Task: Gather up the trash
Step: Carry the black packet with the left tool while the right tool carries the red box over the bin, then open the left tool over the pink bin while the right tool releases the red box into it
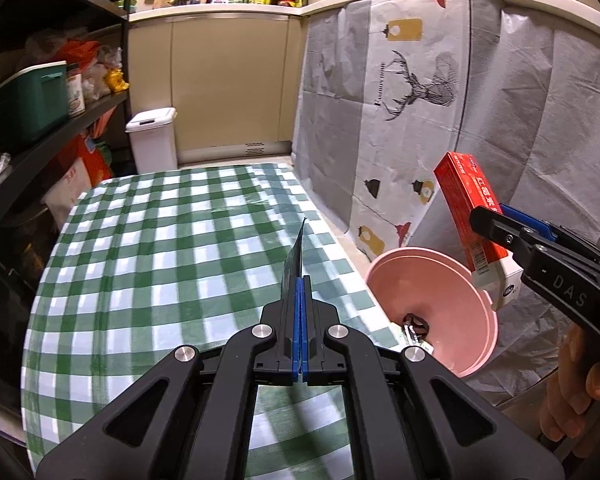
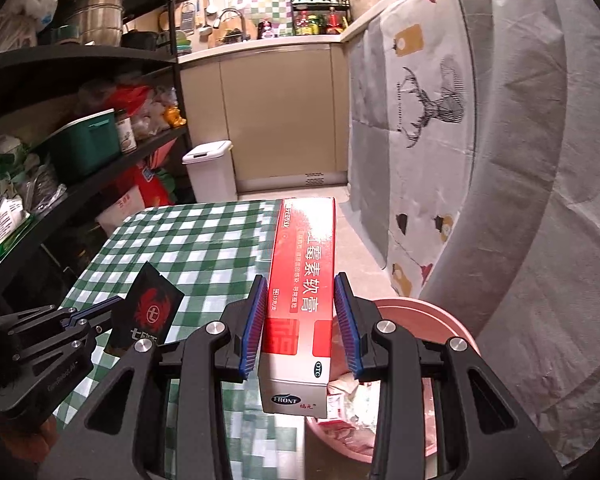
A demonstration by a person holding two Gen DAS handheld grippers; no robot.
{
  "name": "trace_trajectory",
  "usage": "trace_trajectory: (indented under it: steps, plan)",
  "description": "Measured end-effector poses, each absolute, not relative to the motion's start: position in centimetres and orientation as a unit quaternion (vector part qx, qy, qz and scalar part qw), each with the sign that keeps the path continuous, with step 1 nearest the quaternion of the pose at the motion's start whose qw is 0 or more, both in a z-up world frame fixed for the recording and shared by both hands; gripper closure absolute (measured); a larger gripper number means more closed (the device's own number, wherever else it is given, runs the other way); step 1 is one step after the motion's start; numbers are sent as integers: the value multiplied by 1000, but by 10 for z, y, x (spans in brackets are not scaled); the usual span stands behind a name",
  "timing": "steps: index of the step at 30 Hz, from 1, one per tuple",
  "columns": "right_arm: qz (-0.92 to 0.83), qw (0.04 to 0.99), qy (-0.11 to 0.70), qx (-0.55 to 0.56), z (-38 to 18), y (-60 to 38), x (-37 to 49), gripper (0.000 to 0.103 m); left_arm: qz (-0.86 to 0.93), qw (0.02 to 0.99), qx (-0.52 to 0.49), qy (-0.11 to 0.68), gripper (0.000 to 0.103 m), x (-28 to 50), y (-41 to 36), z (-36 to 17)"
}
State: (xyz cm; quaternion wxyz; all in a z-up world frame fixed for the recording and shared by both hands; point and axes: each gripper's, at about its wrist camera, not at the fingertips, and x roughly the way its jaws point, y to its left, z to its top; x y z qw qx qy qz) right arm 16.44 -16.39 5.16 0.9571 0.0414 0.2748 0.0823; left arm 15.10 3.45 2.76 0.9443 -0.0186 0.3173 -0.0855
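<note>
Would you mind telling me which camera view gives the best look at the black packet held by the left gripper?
The right wrist view: the black packet faces that camera, showing its red emblem, clamped in the left gripper. The left wrist view catches the packet edge-on, as a thin dark sliver between the shut fingers.

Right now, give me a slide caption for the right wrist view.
Right gripper holds a red ointment box above the pink bin beside the checkered table.

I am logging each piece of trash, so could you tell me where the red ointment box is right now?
The red ointment box is clamped in the right gripper, held above the pink basin just off the checked table's right edge.
</note>
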Motion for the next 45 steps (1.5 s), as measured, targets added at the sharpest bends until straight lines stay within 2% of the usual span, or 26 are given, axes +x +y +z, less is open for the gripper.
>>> trace_trajectory:
  steps: [12,29,30,31,32,37,39,41,45]
  plan:
    - [28,952,292,82,51,-241,176,68,-156,936,-26,316,103,166,-35,28]
    - [9,943,324,80,31,-255,193,66,-201,901,-19,384,102,206,-92,-10]
    - [0,942,328,76,29,-255,195,62,-199,898,-18,391,98,208,-92,-14]
    - [-7,941,330,74,27,-255,196,50,-195,896,-15,399,94,210,-91,-17]
    - [-9,940,331,76,26,-257,196,50,-190,896,-14,401,86,209,-89,-19]
    - [-10,940,330,87,26,-263,193,46,-178,903,-14,391,85,203,-76,-14]
    - [-7,940,328,93,28,-264,190,46,-174,908,-13,381,78,196,-71,-9]
    - [-4,942,321,92,32,-264,181,43,-168,913,-8,371,71,187,-66,-2]
    - [-3,950,303,79,47,-265,157,33,-165,921,-8,353,68,165,-59,15]
